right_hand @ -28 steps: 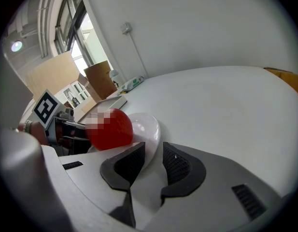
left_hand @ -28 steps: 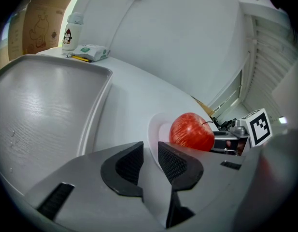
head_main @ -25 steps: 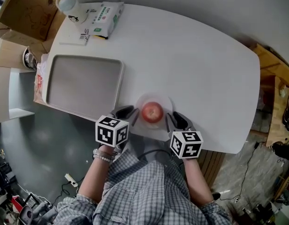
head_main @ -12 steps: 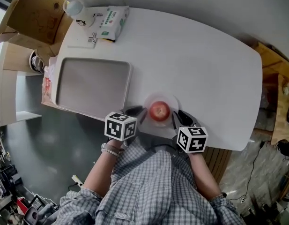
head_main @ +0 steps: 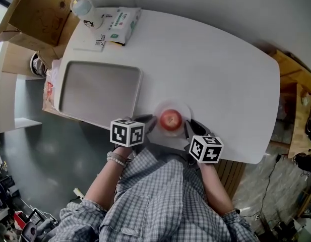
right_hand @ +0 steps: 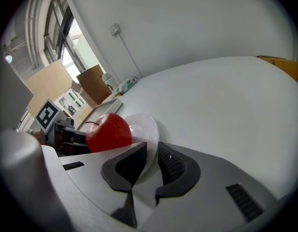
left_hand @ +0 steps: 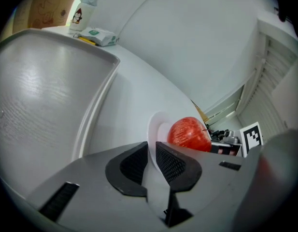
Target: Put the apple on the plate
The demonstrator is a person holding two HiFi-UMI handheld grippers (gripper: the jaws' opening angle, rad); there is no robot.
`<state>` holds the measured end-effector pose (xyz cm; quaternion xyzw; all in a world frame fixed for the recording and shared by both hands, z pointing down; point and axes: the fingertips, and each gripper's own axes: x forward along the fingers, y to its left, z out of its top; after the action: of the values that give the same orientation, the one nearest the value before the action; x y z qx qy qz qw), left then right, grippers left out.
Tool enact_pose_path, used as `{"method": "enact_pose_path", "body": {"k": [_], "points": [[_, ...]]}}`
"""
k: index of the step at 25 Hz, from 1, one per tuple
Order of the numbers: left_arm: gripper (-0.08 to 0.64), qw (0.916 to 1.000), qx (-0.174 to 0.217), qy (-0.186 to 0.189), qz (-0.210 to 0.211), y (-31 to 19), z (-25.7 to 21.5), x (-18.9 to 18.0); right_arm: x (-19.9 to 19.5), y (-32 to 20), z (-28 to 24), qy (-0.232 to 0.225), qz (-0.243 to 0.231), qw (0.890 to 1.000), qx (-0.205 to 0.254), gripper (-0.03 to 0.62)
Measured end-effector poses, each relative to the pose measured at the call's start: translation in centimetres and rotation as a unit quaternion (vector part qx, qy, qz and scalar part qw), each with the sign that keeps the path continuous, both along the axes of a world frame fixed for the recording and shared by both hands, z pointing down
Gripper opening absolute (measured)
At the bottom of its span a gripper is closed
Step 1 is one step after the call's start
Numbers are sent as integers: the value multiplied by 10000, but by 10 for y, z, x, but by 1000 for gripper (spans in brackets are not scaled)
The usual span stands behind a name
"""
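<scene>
Apple (head_main: 171, 119) upright on small white plate (head_main: 182, 109), stem up, at near edge of tabletop (head_main: 210, 69), just right of grey tray (head_main: 97, 92) along left edge. Left gripper (head_main: 147, 121) low at plate's left side, pointed inward and lying nearly flat along tabletop; jaws pinched on plate rim, white rim seen running between pads (left_hand: 170, 162) in left gripper view, apple (left_hand: 189, 133) just beyond on plate (left_hand: 153, 128). Right gripper (head_main: 191, 126) mirrored at plate's right side, same low flat angle; jaws clamped on opposite rim, plate (right_hand: 145, 125) edge between them in right gripper view, apple (right_hand: 108, 132) just past left jaw. Both forearms drawn in close to torso, elbows bent, wrists over table's near edge; bracelet (head_main: 114, 158) on left wrist. Packet (head_main: 120, 20) and bottle (head_main: 83, 7) at far left corner, well apart from plate.
</scene>
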<state>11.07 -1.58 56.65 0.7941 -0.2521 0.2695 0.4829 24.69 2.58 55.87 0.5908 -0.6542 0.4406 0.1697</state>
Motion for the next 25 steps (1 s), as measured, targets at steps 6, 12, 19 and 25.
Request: {"method": "enact_pose_path", "body": {"k": [6,12,19,25], "points": [[54,9999,-78,-67,-78,0,-1,1,3,0,-1,-136,162,9997,-141,71],[51,9995,-133,-268,-38,-1,-1,3,5,2,-2,-253,331,9988,-239,63],[48,9992,-284,-276,-69,-1,-1,6,8,4,-1,-359,407,9979,-348,60],[48,9992,-311,-245,48,-1,-2,8,9,5,0,-530,414,9969,-406,60]]}}
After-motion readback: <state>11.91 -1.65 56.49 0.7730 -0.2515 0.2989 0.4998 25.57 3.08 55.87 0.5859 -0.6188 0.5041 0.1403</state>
